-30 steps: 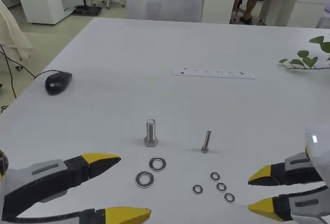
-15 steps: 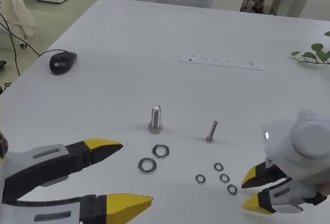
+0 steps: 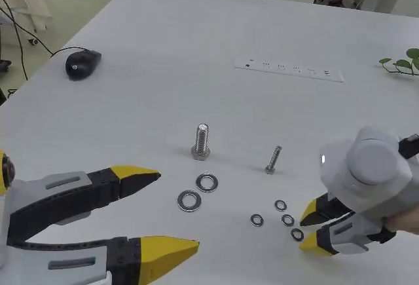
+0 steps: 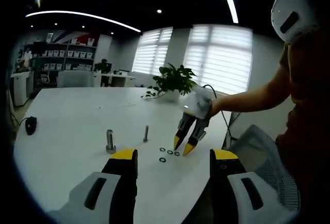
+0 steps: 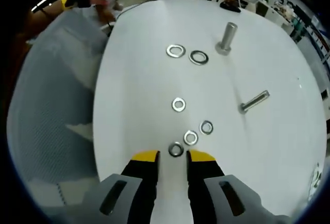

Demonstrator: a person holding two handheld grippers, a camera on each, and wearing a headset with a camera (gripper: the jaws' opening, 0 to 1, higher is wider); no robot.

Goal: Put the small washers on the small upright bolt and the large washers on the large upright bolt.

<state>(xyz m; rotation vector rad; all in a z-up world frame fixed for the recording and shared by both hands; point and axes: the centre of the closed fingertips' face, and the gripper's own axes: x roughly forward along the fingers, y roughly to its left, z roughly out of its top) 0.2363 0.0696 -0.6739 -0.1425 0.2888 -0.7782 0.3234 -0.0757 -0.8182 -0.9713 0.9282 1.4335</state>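
Note:
The large bolt (image 3: pixel 201 142) and the thin small bolt (image 3: pixel 273 159) stand upright on the white table (image 3: pixel 163 69). Two large washers (image 3: pixel 207 182) (image 3: pixel 189 200) lie flat in front of the large bolt. Several small washers (image 3: pixel 280 205) lie in front of the small bolt. My right gripper (image 3: pixel 306 232) is open by a narrow gap, tips down at the nearest small washer (image 5: pixel 176 149), which lies just ahead of its gap (image 5: pixel 174 156). My left gripper (image 3: pixel 171 213) hovers wide open and holds nothing, near the large washers. The left gripper view has the bolts (image 4: pixel 110 140) beyond its tips (image 4: pixel 174 156).
A black mouse (image 3: pixel 82 63) with its cable lies at the far left. A white power strip (image 3: pixel 288 71) lies beyond the bolts, and plant leaves (image 3: pixel 400 64) reach in at the right edge. The table's near edge runs close behind my grippers.
My right gripper has moved left and tipped down to the small washers, and its jaws have come closer together. The left gripper has stayed about where it was. The head camera has shifted.

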